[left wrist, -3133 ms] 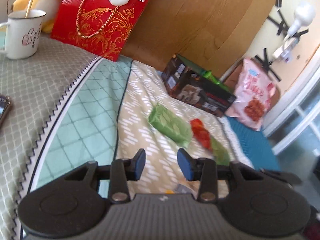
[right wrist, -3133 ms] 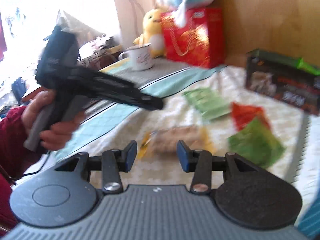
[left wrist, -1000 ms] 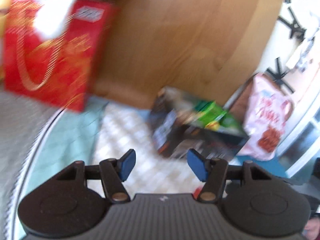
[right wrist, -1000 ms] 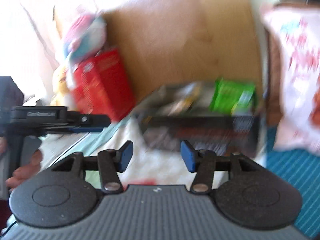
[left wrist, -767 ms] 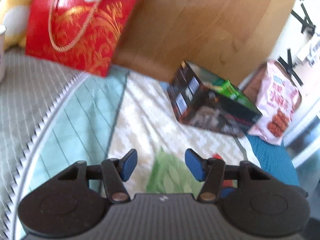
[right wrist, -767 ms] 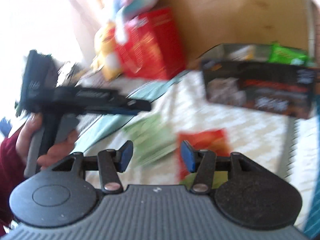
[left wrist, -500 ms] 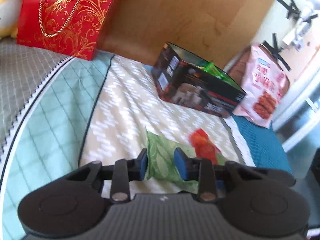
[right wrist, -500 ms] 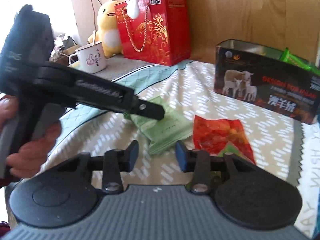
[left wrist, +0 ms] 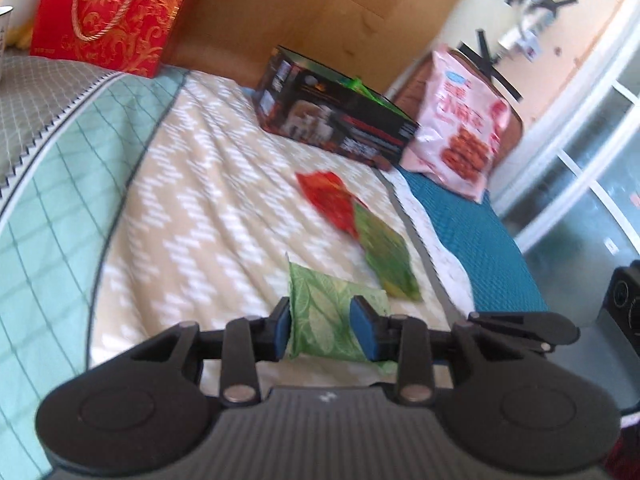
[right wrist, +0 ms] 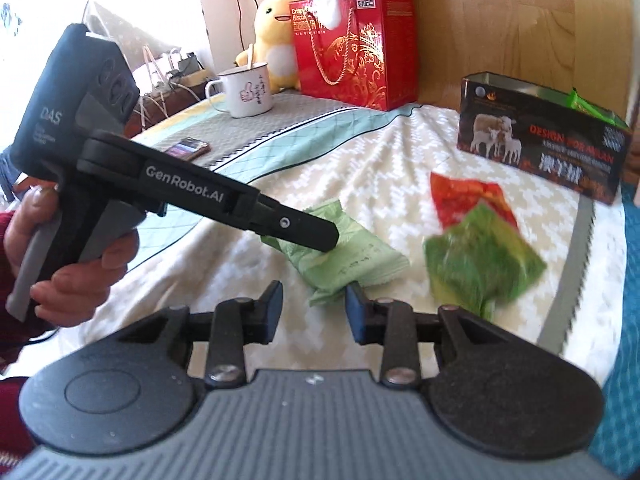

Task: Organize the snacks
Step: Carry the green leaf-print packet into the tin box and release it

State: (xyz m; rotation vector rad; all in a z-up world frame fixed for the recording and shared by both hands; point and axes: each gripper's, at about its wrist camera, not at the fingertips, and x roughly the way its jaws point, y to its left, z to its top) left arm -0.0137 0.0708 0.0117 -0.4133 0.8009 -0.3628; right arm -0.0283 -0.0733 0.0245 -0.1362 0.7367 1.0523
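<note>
A pale green leaf-print snack packet (left wrist: pixel 320 312) lies on the patterned bedspread (left wrist: pixel 208 200). My left gripper (left wrist: pixel 322 330) has a blue pad on each side of it, and its jaws are opening slightly. In the right wrist view the left gripper's tip (right wrist: pixel 320 238) rests over that packet (right wrist: pixel 360 256). My right gripper (right wrist: pixel 314 306) stands narrowly open just short of the packet's near end, holding nothing. A red packet (right wrist: pixel 464 196) and a dark green packet (right wrist: pixel 484 260) lie to the right. An open black tin box (right wrist: pixel 540 136) with a green packet inside stands beyond them.
A pink snack bag (left wrist: pixel 460 120) leans behind the box by a teal cloth (left wrist: pixel 472 240). A red gift bag (right wrist: pixel 356 44), a yellow plush duck (right wrist: pixel 276 36), a white mug (right wrist: pixel 246 92) and a phone (right wrist: pixel 188 148) sit at the far left. A hand (right wrist: pixel 68 276) holds the left gripper.
Both grippers swung down from the black box toward the packets and narrowed their jaws. The left pads came to sit either side of the pale green packet.
</note>
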